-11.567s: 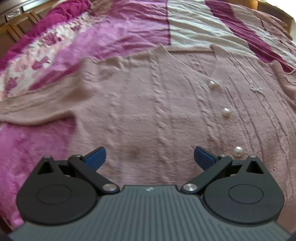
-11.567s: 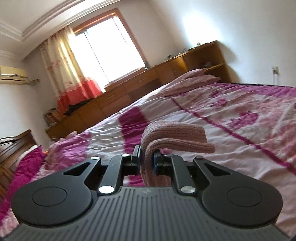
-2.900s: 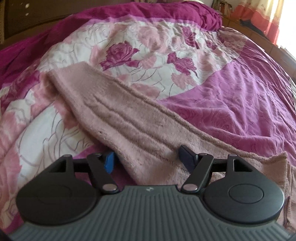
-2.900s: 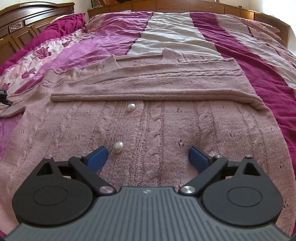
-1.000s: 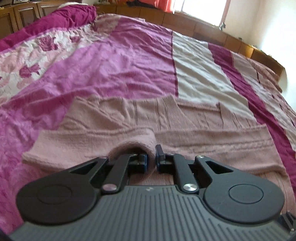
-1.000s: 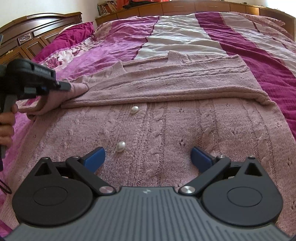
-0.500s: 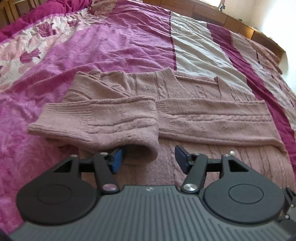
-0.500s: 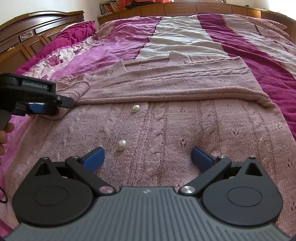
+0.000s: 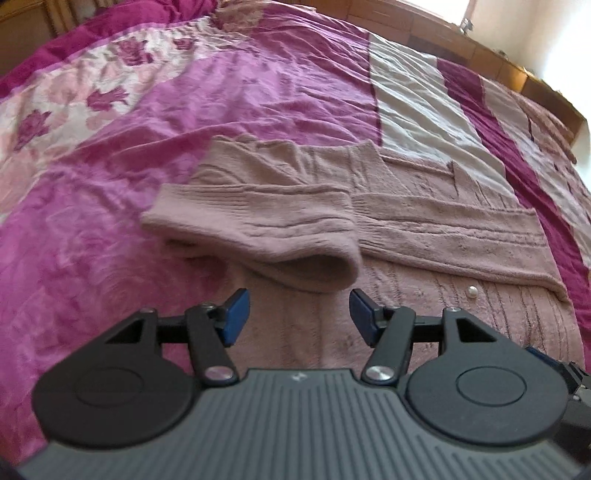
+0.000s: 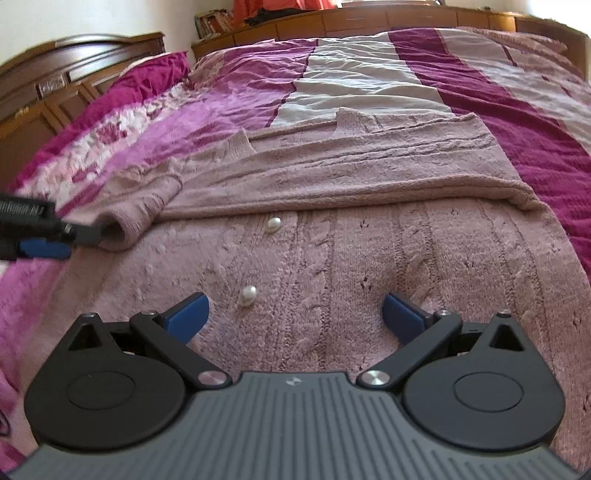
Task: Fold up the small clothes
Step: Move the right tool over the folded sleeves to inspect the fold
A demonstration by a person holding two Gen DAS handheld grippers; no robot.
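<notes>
A dusty-pink knitted cardigan (image 10: 369, 258) with pearl buttons (image 10: 274, 224) lies flat on the bed. Both sleeves are folded across its chest: the left sleeve (image 9: 266, 229) lies just ahead of my left gripper (image 9: 295, 317), the right sleeve (image 10: 351, 177) lies across farther back. My left gripper is open and empty, a little short of the sleeve's cuff; it also shows in the right wrist view (image 10: 44, 240) at the left edge. My right gripper (image 10: 295, 314) is open and empty, low over the cardigan's lower front, beside a pearl button (image 10: 247, 295).
The bed has a magenta, pink and cream striped and flowered bedspread (image 9: 221, 92). A dark wooden headboard (image 10: 74, 74) stands at the left in the right wrist view. A wooden ledge (image 10: 369, 18) runs along the far side.
My left gripper carried the left sleeve over the cardigan's chest, opened, let it go and has drawn back a little. My right gripper has stayed open over the lower front.
</notes>
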